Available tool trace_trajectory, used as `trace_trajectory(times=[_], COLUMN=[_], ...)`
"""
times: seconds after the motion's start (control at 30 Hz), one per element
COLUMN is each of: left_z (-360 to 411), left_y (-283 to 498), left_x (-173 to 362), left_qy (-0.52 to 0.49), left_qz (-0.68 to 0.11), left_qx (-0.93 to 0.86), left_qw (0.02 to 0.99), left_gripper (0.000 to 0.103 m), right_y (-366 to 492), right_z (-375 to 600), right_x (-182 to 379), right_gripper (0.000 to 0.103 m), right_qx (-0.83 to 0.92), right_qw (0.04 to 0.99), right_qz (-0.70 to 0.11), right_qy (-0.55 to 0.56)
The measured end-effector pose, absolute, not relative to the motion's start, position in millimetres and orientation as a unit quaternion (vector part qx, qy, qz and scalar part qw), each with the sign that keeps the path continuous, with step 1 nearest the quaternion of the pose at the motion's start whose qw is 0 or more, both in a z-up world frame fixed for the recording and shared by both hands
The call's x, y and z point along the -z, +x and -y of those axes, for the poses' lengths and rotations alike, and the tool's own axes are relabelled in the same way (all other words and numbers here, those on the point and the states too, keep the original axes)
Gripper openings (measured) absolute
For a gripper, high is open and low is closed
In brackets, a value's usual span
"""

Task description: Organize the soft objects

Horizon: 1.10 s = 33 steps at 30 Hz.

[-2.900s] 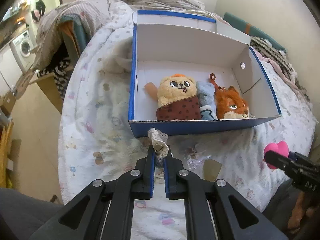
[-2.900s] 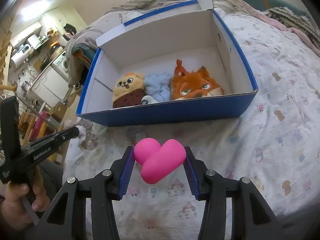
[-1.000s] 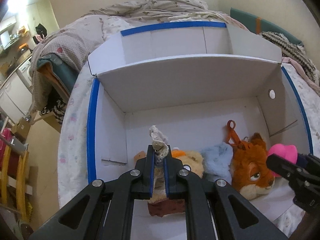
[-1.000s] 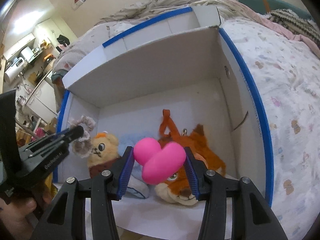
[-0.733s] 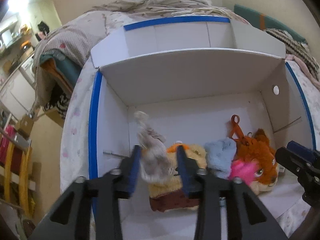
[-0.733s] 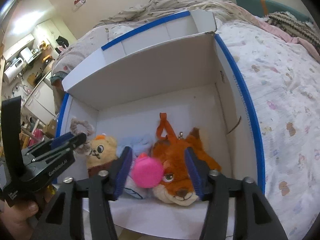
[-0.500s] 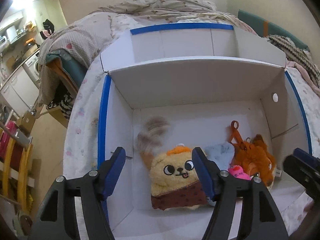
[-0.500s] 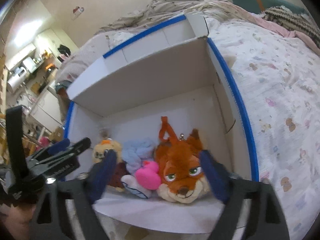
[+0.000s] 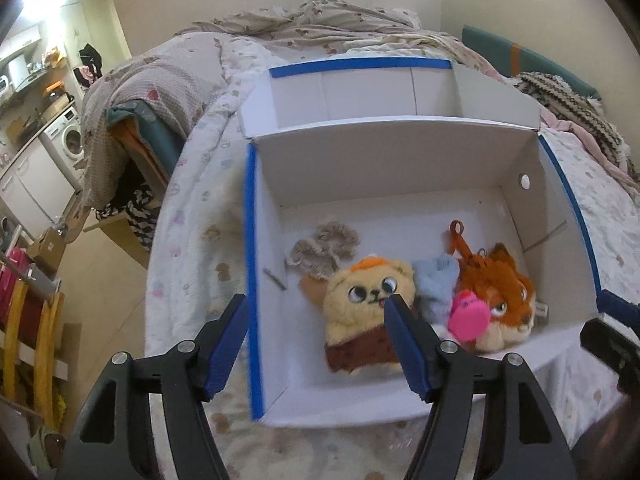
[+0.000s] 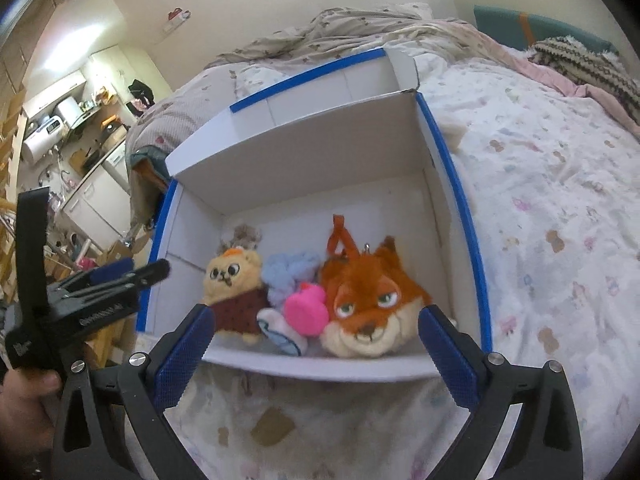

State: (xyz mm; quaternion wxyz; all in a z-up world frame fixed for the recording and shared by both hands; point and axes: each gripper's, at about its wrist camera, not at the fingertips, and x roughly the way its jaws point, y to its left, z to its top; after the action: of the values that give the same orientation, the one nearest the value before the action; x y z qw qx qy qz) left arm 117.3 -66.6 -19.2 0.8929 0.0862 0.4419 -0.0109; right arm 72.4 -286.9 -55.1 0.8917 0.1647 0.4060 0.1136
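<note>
Fuzzy beige scrunchie (image 9: 325, 249), white cardboard box (image 9: 392, 160)

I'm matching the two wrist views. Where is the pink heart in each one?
Left wrist: the pink heart lies right of centre, against the fox.
Right wrist: the pink heart lies near centre, left of the fox.
Shared landmark: the fox.

Bed (image 10: 560, 208) spread with a white quilt printed in small pastel figures. Resting directly on it, at centre: an open white cardboard box (image 9: 384, 160) edged in blue tape. At twelve o'clock, a rumpled patterned blanket (image 9: 340, 20). At two o'clock, a striped knit throw (image 10: 580, 60) over pink cloth.
</note>
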Motion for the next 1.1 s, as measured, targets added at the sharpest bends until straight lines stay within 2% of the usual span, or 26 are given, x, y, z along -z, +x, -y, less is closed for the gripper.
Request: trace_trajectory(times=[0.57,1.1], left_z=[13,3], left_y=[43,45], left_x=[51,70], left_qy=[0.018,0.001], left_qz=[-0.467,-0.492], left_qx=[-0.008,-0.024], left_qw=[0.884,0.870], left_gripper=[0.066,0.066], right_y=[27,32], right_z=[295,284], right_x=[69,95], right_gripper=[0.103,0.103], right_qx=[-0.054,-0.042], right_qw=[0.889,0.868], right_qz=[-0.421,-0.463], right_qy=[0.174,0.175])
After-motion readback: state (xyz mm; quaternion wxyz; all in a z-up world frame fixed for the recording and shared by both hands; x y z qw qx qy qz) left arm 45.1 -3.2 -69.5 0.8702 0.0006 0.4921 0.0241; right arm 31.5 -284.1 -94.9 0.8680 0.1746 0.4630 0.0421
